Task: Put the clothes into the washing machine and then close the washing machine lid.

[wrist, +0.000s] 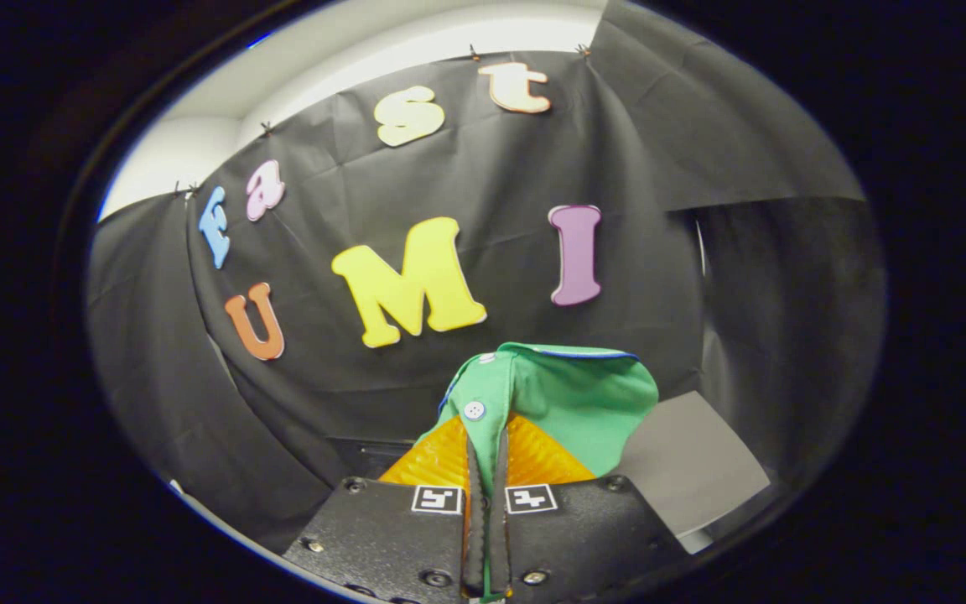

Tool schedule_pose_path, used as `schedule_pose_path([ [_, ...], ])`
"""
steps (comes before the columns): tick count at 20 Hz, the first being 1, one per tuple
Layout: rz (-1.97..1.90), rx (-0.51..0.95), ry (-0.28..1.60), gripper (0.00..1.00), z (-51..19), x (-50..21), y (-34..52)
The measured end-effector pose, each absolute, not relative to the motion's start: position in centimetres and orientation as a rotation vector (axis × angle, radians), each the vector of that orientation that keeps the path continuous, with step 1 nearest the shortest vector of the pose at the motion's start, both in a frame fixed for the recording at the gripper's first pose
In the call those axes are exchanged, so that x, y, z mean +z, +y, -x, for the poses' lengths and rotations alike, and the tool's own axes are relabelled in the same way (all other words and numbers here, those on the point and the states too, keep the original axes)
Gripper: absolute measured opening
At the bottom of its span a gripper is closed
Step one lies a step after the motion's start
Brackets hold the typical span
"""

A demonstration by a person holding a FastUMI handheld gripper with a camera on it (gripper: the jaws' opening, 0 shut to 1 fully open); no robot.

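Note:
A green garment (571, 398) with a white button and a blue-edged collar is pinched between my two fingers and stands up just ahead of them. My gripper (485, 470) is shut on a fold of this cloth, which runs down through the narrow slit between the fingers. The garment is lifted in the air in front of the black cloth wall. To the right of the fingers and below the garment lies a flat grey panel (693, 470); I cannot tell whether it belongs to the washing machine.
The booth's black cloth wall (491, 168) hangs close ahead and wraps around on both sides. A white wall and ceiling (282, 75) show above the cloth. A dark box-like edge (366, 453) sits low to the left of the fingers.

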State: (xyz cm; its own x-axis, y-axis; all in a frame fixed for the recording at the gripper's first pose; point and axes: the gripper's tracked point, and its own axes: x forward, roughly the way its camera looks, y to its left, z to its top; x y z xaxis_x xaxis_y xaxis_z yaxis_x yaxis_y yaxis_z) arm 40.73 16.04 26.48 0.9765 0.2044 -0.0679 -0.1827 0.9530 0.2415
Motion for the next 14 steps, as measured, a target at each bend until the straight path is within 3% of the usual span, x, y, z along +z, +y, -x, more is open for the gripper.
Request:
schedule_pose_path([
  [7,-0.225,0.285,0.017,0.06,-38.8,30.3,24.7],
  [14,-0.232,0.359,0.041,0.06,-39.9,27.9,33.6],
])
